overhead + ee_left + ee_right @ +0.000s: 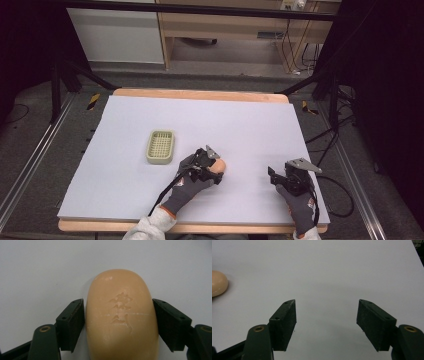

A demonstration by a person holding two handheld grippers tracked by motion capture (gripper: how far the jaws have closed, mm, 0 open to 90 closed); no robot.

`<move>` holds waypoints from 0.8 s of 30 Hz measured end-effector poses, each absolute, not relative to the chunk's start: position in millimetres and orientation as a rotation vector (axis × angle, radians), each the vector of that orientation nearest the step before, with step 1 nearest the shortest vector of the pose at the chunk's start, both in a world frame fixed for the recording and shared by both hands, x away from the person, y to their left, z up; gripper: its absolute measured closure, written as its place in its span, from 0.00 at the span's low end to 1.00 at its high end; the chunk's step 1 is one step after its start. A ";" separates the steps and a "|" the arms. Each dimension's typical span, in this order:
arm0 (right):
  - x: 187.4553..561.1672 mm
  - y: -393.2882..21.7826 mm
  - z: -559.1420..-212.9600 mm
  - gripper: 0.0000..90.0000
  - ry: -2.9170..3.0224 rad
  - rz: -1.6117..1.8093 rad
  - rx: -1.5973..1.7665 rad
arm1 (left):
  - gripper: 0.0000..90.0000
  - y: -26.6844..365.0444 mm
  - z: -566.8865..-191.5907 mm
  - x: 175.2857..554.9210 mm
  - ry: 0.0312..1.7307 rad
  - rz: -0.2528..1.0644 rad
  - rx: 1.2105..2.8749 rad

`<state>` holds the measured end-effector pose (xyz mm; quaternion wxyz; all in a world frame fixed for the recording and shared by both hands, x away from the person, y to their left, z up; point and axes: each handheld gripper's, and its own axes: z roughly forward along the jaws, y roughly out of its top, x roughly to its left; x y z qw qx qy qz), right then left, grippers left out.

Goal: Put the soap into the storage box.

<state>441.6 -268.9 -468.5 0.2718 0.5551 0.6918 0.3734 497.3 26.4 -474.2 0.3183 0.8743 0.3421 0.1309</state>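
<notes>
A peach-coloured soap bar [117,290] with a stamped mark lies on the white table sheet [200,120]. My left gripper [118,317] is open and straddles it, one black jaw close against each long side. In the high view the soap bar [221,165] pokes out past the left gripper [214,167] near the table's middle front. My right gripper [272,175] rests at the front right, open with nothing between its jaws [326,315]. The soap bar's end [218,282] shows at the left edge of the right gripper view.
A pale green slotted soap dish [160,146] sits on the sheet to the left of the left hand. The sheet covers a wooden table with its edge [200,94] showing at the back. Cables trail off the right side.
</notes>
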 end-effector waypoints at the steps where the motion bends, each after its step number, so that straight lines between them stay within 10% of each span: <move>1: 441.6 -268.9 -468.5 0.36 1.863 1.006 1.495 | 0.31 25.9 -474.1 497.0 0.901 0.349 2.301; 24: 441.9 -270.0 -468.1 0.36 1.858 1.008 1.493 | 0.35 26.9 -469.6 495.6 0.907 0.355 2.308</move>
